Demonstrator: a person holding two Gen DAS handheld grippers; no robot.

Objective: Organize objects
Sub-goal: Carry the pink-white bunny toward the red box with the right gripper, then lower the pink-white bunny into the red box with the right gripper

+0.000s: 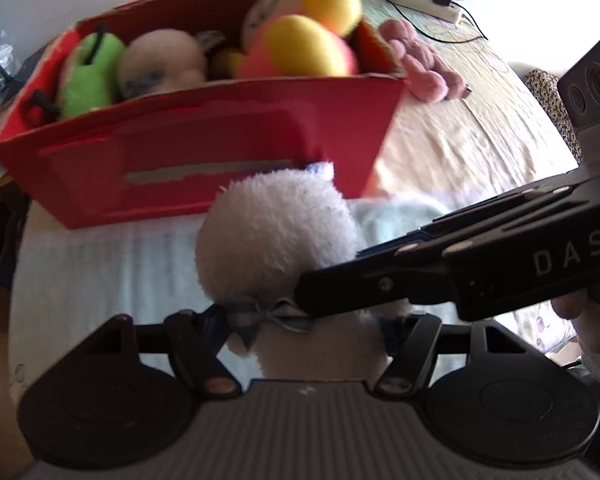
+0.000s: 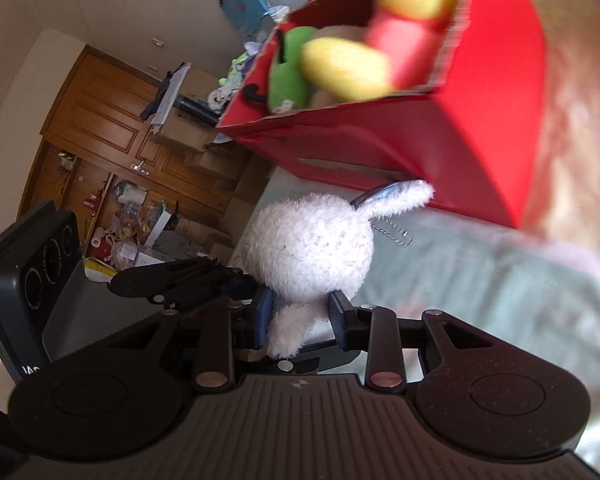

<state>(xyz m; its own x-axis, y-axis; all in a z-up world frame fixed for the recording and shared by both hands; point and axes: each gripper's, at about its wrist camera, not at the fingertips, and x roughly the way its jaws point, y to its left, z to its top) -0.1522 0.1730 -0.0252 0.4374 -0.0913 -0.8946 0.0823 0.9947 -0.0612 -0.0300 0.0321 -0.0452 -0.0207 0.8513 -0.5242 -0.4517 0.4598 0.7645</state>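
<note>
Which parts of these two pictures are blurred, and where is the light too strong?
Left wrist view: the red box and its toys are smeared, the white plush is sharper, and the top right corner is overexposed. Right wrist view: the yellow toy is blurred, and the bedding at right is washed out.

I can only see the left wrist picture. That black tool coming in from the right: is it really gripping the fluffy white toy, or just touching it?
Observer: It is gripping. In the right wrist view the right gripper has its blue-padded fingers pressed on the white plush toy, just below its round head.
Operator: Is anything attached to the toy that I'm missing?
Observer: A small metal bead chain shows just beneath its long ear.
Operator: And what's off to the side of the bed?
Observer: A wooden cabinet with cluttered open shelves.
</note>
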